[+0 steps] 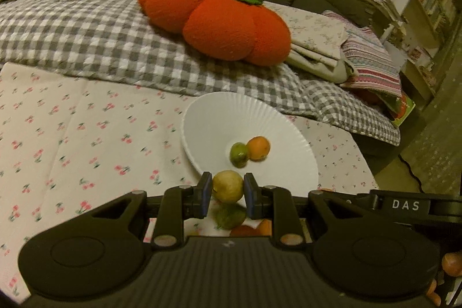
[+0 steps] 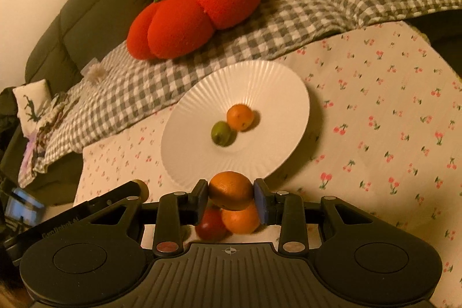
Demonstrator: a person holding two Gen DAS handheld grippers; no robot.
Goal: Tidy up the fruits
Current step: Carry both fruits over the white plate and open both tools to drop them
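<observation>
The left gripper [image 1: 227, 192] clamps a round yellow-green fruit [image 1: 227, 186] between its pads; the right gripper [image 2: 231, 197] clamps a round orange [image 2: 231, 190]. Both hang at the near rim of the white ribbed plate [image 2: 260, 82], which holds a small green fruit [image 2: 221, 132] touching another orange [image 2: 239, 116].

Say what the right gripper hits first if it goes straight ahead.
Likely the plate, near rim first. The right gripper, shut on an orange, points over it; height above the rim is unclear.
</observation>
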